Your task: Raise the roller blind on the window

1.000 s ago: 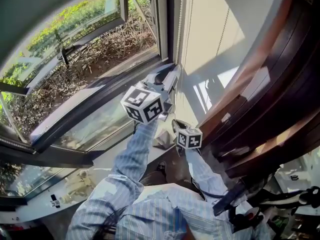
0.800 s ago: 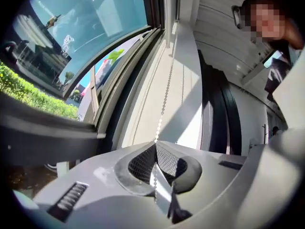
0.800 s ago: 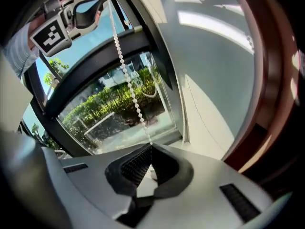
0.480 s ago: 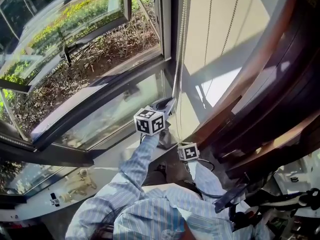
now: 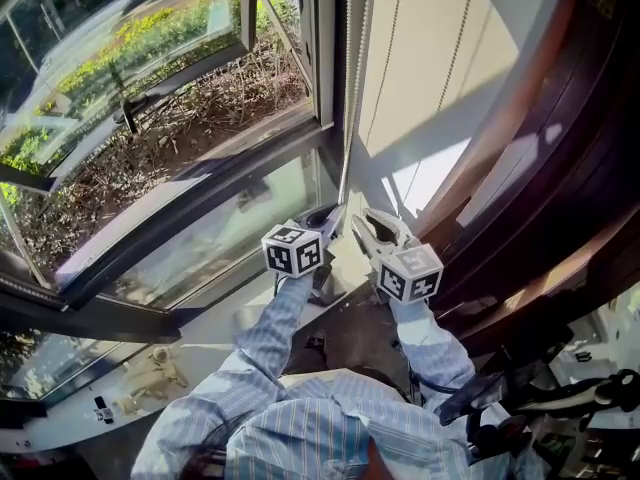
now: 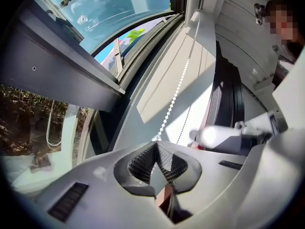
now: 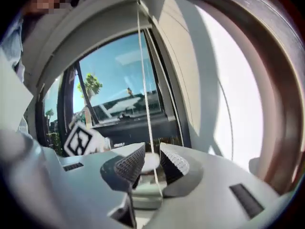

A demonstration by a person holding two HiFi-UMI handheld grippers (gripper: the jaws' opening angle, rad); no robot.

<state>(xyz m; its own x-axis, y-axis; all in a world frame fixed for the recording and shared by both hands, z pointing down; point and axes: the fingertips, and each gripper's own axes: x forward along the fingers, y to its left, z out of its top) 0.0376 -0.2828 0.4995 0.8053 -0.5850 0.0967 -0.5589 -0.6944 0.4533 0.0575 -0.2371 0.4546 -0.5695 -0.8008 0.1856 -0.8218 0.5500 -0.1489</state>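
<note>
- window [image 5: 190, 118] upper left; roller blind [image 5: 425, 63] upper centre.
- left gripper [image 6: 156, 145] clenched on the bead chain [image 6: 175, 90], holding it down.
- right gripper [image 7: 152, 150] gapes around it, ready to grip.

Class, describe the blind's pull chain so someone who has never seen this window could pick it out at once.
Find the cream roller blind right of the window frame. At its left edge a thin bead chain hangs down into the shut left gripper. Unlike the dark lines on the fabric, likely its shadows, it is white and beaded.
</note>
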